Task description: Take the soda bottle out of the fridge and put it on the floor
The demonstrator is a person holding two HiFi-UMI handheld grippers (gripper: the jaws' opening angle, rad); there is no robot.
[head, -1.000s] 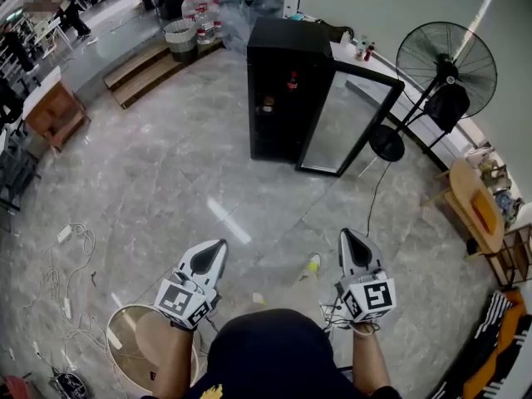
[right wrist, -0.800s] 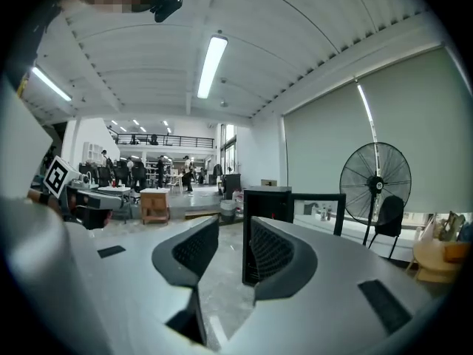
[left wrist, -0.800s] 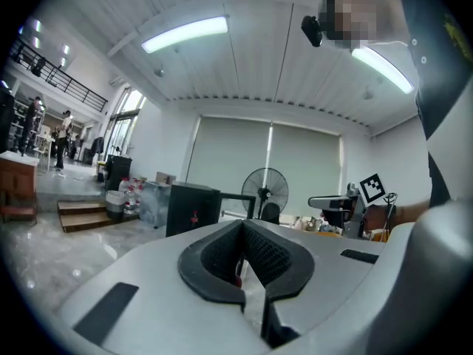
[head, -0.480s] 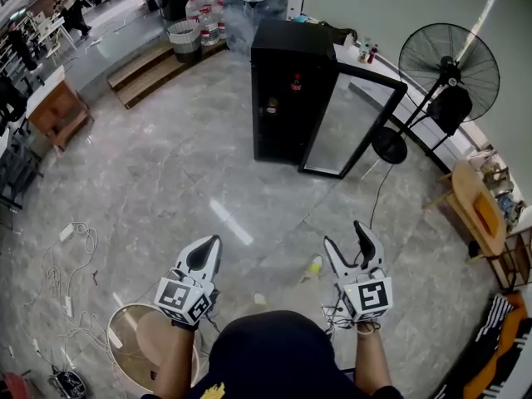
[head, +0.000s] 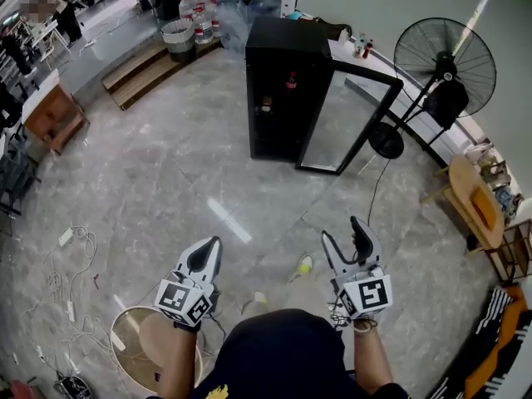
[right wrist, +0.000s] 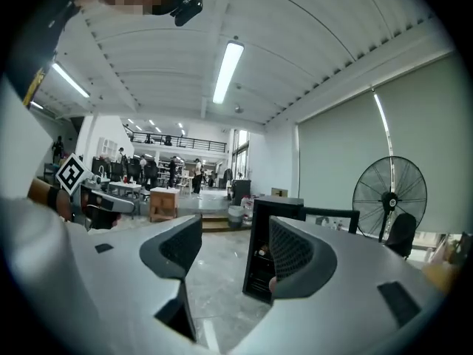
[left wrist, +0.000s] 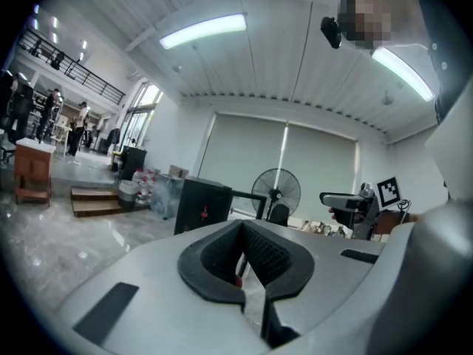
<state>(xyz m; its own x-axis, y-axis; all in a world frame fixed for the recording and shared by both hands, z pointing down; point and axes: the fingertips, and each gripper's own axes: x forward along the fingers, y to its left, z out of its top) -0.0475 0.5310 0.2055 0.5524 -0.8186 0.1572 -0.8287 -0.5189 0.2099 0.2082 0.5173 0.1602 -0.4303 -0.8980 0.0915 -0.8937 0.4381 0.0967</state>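
Note:
The black fridge [head: 278, 73] stands across the floor ahead of me, its glass door [head: 342, 121] swung open to the right. A small bottle with a red top [head: 292, 80] shows on an upper shelf inside; it appears as a red spot [left wrist: 205, 214] in the left gripper view. My left gripper [head: 209, 249] is shut and empty, held low in front of me. My right gripper [head: 342, 233] is level with it, and its jaws are opening with nothing between them. In the right gripper view the fridge [right wrist: 260, 242] appears between the parted jaws, far off.
A standing fan [head: 445, 56] and its cable are right of the fridge, with a wooden chair [head: 474, 202] nearer. A round stool [head: 137, 347] and loose cables [head: 71, 260] lie at my lower left. Wooden steps [head: 145, 69], water bottles [head: 199, 19] and a desk [head: 54, 110] are farther back.
The right gripper's jaws have gone from shut to wide apart. Both grippers have stayed low in front of me, and the view has shifted slightly.

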